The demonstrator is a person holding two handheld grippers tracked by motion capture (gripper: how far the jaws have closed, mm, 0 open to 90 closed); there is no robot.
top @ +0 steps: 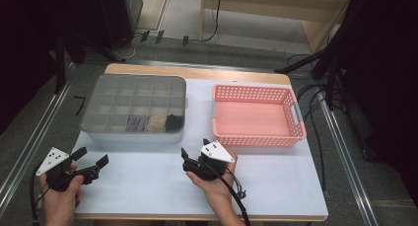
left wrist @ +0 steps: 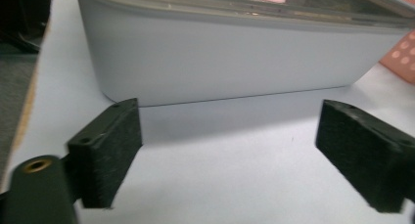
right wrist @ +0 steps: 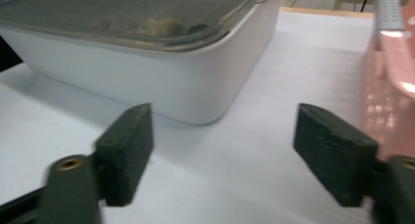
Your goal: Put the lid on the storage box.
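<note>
Grippers both empty, jaws spread wide. Your left gripper (top: 91,159) sits at 7 o'clock of table (top: 276,186), near front-left corner, aimed at storage box (top: 134,109); nothing between pads, box wall (left wrist: 220,62) close ahead. Your right gripper (top: 194,154) at 6 o'clock, pointing toward gap between box and pink basket (top: 256,116). Box at 10 o'clock, clear lid (right wrist: 122,13) shut, compartments inside holding small cloth-like items. Basket at 2 o'clock, just beside box.
</note>
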